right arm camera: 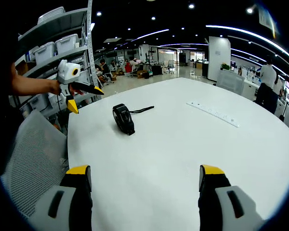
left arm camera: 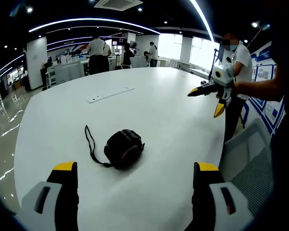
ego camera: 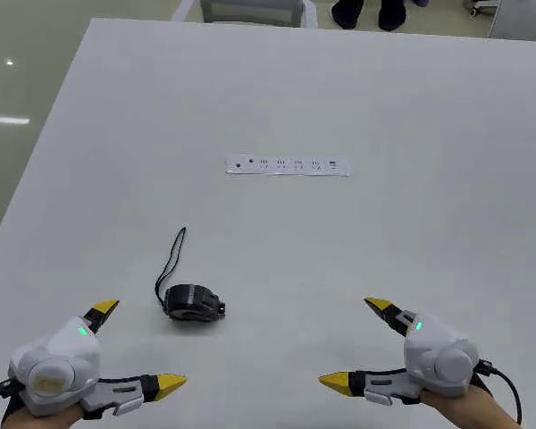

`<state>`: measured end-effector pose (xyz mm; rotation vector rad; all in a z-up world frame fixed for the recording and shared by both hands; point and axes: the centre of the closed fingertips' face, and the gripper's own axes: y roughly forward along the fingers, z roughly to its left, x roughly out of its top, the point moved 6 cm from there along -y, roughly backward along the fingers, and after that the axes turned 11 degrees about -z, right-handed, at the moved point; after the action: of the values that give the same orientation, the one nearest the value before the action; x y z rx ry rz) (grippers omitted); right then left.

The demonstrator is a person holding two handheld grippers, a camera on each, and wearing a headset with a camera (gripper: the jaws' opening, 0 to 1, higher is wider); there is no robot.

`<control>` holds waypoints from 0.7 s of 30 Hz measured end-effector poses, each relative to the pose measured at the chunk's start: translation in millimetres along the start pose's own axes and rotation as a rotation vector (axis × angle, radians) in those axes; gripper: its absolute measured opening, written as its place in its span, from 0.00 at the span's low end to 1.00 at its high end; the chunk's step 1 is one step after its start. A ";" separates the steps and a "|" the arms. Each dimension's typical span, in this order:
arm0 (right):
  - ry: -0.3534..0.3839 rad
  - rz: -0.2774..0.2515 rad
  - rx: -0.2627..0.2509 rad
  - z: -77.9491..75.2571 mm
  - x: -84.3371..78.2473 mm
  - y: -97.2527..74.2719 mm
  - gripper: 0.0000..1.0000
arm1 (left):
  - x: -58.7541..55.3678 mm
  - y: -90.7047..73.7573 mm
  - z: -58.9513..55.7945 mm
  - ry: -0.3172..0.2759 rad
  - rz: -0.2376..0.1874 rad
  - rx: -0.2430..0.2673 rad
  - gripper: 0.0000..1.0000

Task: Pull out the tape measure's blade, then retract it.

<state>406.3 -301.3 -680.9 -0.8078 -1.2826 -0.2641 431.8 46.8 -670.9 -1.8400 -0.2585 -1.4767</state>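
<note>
- Down at the near edge of the table (ego camera: pixel 411 134), the left claw (ego camera: pixel 141 345) is wide open. Its 2 yellow tips (ego camera: pixel 171 384) are far apart, with nothing between them.
- Over on the other side, the right claw (ego camera: pixel 353 343) is wide open too, and it holds nothing.
- Both claws hang just over the table top. Their tips point in toward each other across a bare white patch.
- Between the 2 claws, but nearer the left one, sits the tape measure (ego camera: pixel 193 303). It is small, round and black, and no claw touches it.
- Its blade is not pulled out yet.
- A thin black strap (ego camera: pixel 171 255) runs from the tape measure, away from the person. It lies flat on the table in a long loop.
- Farther back, near the middle of the table, lies a long white power strip (ego camera: pixel 288 165) with a row of sockets.
- From the left gripper view, the tape measure sits just ahead, between the 2 yellow tips. The right claw shows far off at the right.
- From the right gripper view, the tape measure is ahead and to the left. The left claw is held up past it, by the table's edge.
- Around the table is a big bright room. Some people (left arm camera: pixel 95 48) stand far off, and tall shelves (right arm camera: pixel 58 45) hold white boxes (right arm camera: pixel 67 42).
</note>
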 end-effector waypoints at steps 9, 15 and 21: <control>0.000 0.004 0.010 1.3 0.9 5.5 0.95 | -3.2 0.7 3.6 0.015 0.014 0.009 0.99; -0.004 0.008 0.011 0.3 1.0 5.4 0.95 | -5.7 -0.7 4.4 0.020 0.020 0.006 0.99; -0.005 0.008 0.013 0.8 2.9 4.5 0.94 | -4.3 -2.5 2.2 0.022 0.024 0.003 0.99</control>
<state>409.2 -296.8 -679.9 -0.8033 -1.2838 -0.2474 430.6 51.2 -673.9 -1.8171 -0.2278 -1.4786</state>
